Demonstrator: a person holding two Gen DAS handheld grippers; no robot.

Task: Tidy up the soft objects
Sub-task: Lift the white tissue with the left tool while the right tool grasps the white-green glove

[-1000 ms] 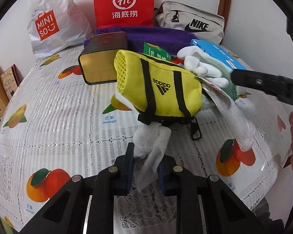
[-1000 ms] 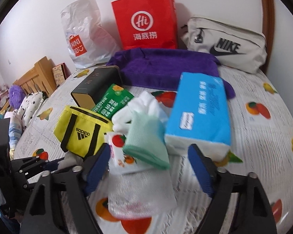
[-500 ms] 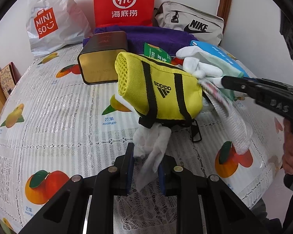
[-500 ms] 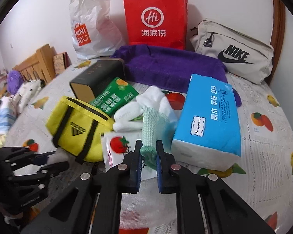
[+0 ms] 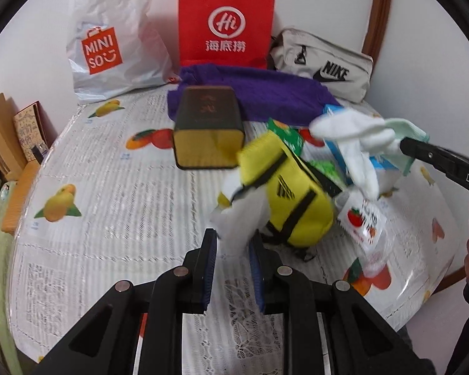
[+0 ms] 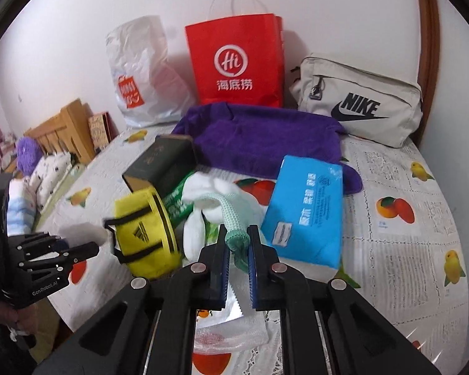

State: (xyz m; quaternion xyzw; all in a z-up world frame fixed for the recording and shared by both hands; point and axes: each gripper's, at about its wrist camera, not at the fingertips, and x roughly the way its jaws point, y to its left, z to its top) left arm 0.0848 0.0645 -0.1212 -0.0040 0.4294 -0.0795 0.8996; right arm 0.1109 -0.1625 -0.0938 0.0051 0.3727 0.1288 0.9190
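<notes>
Two pinches only, sorting barely begun: left gripper (image 5: 233, 250) clamped on white cloth (image 5: 244, 218) under yellow bag (image 5: 284, 193), right gripper (image 6: 238, 250) clamped on green sock (image 6: 234, 218), rest still heaped mid-table (image 5: 109, 187) toward its right edge.

Left tool (image 5: 233, 247) grips white cloth (image 5: 244, 218) beside tilted yellow bag (image 5: 292, 197).

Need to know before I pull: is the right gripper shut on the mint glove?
Shut. The right gripper pinches the mint glove at its knitted cuff, both pads touching it.
</notes>
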